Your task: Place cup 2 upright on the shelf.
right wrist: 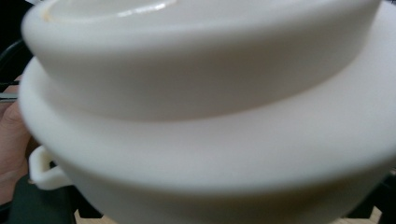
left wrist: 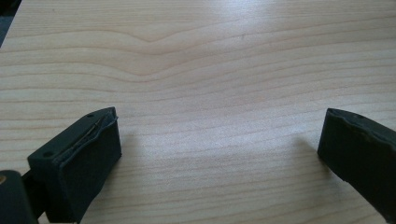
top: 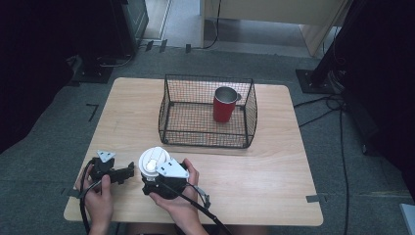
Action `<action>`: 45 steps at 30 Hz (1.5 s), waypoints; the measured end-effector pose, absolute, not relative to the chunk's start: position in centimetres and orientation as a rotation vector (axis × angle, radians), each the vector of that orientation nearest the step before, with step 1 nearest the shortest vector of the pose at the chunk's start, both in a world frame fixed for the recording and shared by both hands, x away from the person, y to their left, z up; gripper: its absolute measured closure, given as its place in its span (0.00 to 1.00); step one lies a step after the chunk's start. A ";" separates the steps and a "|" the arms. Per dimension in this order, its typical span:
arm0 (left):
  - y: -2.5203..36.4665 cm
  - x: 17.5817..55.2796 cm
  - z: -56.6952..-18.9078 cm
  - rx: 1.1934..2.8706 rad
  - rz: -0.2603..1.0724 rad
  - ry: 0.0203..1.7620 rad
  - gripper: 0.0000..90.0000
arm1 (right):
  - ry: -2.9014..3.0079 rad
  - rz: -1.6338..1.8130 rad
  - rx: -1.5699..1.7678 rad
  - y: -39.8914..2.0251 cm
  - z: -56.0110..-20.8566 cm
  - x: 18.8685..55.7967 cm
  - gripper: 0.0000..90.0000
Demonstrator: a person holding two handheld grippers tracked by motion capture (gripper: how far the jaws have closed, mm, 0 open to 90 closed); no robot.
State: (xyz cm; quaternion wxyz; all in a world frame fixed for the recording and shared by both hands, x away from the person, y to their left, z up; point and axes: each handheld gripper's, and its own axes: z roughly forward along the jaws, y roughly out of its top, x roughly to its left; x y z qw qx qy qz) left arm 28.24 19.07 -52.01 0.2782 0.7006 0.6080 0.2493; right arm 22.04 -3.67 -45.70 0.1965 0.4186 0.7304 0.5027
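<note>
Position of parts is referred throughout to the wire basket [top: 208, 111], which stands at the middle of the table [top: 274, 161].

Left gripper [top: 128, 170]: lies low on the table, well short of the basket's near-left corner, pointing across toward the other hand. In the left gripper view its jaws stand wide apart over bare wood grain, with nothing between them.

White lid [top: 153, 160]: sits just short of the basket's near wall, left of its middle, at the front of the right gripper [top: 152, 169]. In the right gripper view the lid [right wrist: 205, 116] fills the frame at close range, a stepped round body with a small tab at its lower left. The jaws themselves are hidden behind it, so whether they are clamped on the lid cannot be told; judged from the high view, it is carried there.

Red cup [top: 225, 104]: stands upright inside the basket, toward its far-right part, open mouth up, handle to the right.

Governing relation: the cup lies forward and to the right of the lid, beyond the near wall. The lid lies flat, its round face up, already matching the cup's mouth. The right gripper is the nearer tool to the cup.

Markings: no brand, label or legible writing on any item.
</note>
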 end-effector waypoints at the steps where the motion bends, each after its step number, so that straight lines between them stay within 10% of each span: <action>1: 19.1 28.2 -52.0 1.880 0.669 1.632 0.00 | 2.044 1.408 1.173 -3.6 -45.7 22.0 0.15; 45: 19.1 28.2 -52.0 1.880 0.668 1.633 0.00 | 1.933 1.437 1.128 -6.1 -43.0 21.8 0.18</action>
